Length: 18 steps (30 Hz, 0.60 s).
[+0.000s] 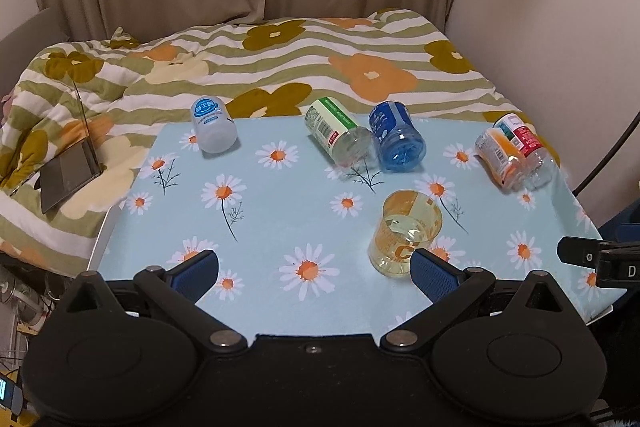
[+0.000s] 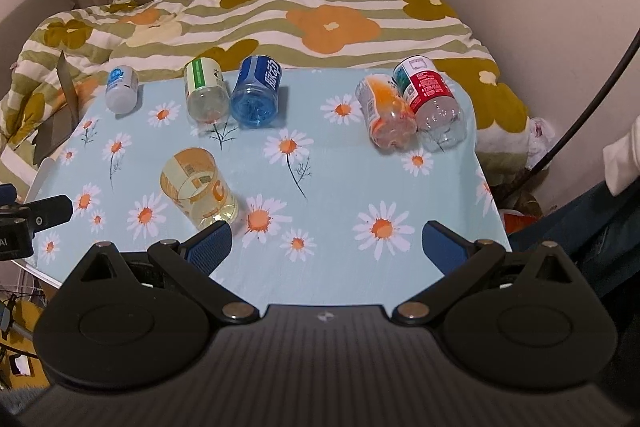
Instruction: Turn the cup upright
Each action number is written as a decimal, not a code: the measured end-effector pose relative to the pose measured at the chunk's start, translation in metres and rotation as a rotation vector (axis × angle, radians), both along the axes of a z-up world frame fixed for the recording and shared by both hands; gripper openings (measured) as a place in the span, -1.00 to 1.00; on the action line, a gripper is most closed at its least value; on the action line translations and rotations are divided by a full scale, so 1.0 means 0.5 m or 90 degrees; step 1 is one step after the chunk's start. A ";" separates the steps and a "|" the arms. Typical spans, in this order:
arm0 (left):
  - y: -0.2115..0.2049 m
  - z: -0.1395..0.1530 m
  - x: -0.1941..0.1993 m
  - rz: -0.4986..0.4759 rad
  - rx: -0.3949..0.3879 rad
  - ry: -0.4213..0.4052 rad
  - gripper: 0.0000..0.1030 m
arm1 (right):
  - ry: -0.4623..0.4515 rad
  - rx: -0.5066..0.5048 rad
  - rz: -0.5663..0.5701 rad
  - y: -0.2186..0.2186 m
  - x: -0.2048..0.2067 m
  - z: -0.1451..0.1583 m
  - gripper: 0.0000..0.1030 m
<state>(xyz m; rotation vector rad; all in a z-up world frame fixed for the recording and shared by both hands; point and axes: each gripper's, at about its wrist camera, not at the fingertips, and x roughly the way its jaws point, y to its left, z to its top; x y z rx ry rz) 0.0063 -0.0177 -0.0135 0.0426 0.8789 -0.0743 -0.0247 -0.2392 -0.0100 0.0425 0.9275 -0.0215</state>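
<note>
A see-through yellow cup (image 1: pixel 406 233) (image 2: pixel 198 187) stands upright with its mouth up on the daisy-print table (image 1: pixel 280 211) (image 2: pixel 340 187). My left gripper (image 1: pixel 314 261) is open and holds nothing, and its right finger (image 1: pixel 434 273) sits just in front of the cup's base. My right gripper (image 2: pixel 326 233) is also open and holds nothing; its left finger (image 2: pixel 210 243) is close below the cup. Along the far edge lie a white cup (image 1: pixel 212 131) (image 2: pixel 121 91), a green-label cup (image 1: pixel 338 137) (image 2: pixel 205 91) and a blue cup (image 1: pixel 396 137) (image 2: pixel 256 93) on their sides.
At the far right corner of the table an orange cup (image 1: pixel 500 157) (image 2: pixel 386 115) and a red-label cup (image 1: pixel 528 147) (image 2: pixel 432 103) lie side by side. A floral quilt (image 1: pixel 320 59) covers the bed behind. An open laptop (image 1: pixel 70 175) rests at its left. A black cable (image 2: pixel 580 115) hangs at the right.
</note>
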 end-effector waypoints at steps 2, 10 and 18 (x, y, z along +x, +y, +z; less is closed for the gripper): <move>0.002 0.000 0.000 -0.002 -0.001 0.002 1.00 | 0.002 -0.002 -0.004 0.002 0.000 0.000 1.00; 0.009 0.000 0.003 -0.001 -0.002 -0.007 1.00 | 0.001 -0.005 -0.007 0.007 0.003 0.001 1.00; 0.006 -0.002 0.005 -0.004 0.006 -0.007 1.00 | 0.001 -0.004 -0.014 0.006 0.005 -0.005 1.00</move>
